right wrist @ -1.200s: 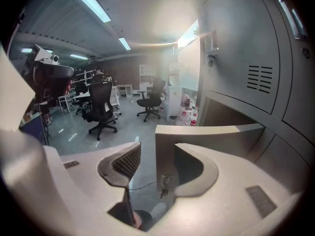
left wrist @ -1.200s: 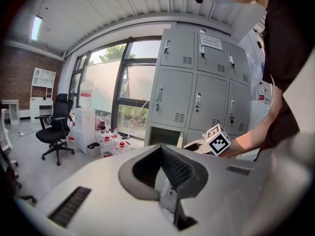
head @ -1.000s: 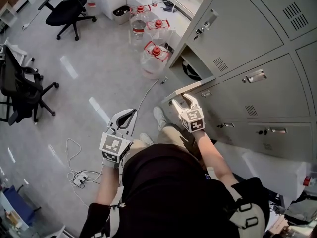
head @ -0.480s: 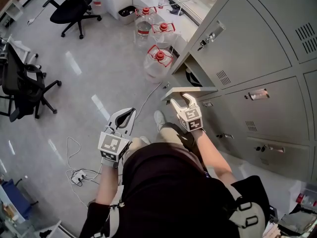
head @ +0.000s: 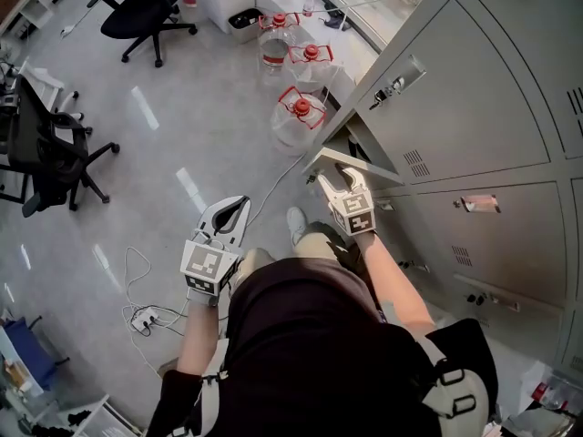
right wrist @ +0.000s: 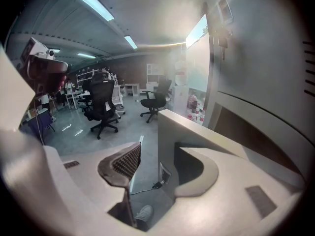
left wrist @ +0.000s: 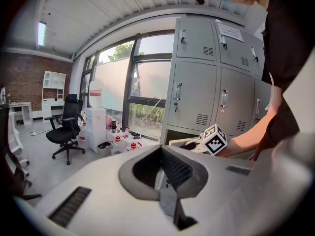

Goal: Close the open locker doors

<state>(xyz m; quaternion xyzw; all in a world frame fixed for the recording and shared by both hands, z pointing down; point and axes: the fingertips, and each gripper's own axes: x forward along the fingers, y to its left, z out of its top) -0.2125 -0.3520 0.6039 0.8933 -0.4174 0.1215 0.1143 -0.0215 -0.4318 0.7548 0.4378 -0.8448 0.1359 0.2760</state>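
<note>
A low grey locker door stands partly open from the bank of lockers, with its dark compartment behind it. My right gripper is open, its fingers straddling that door's free edge. In the right gripper view the door panel stands between the ribbed left pad and the right finger, nearer the right one. My left gripper hangs over the floor to the left, shut with nothing in it. The left gripper view shows the open locker and the right gripper's marker cube.
Several water jugs stand on the floor just beyond the open door. Black office chairs are farther left. A white cable and power strip lie by the person's feet, and a shoe is under the door.
The open door has swung closer to the locker front, with my right gripper following along its edge. My left gripper has stayed where it was.
</note>
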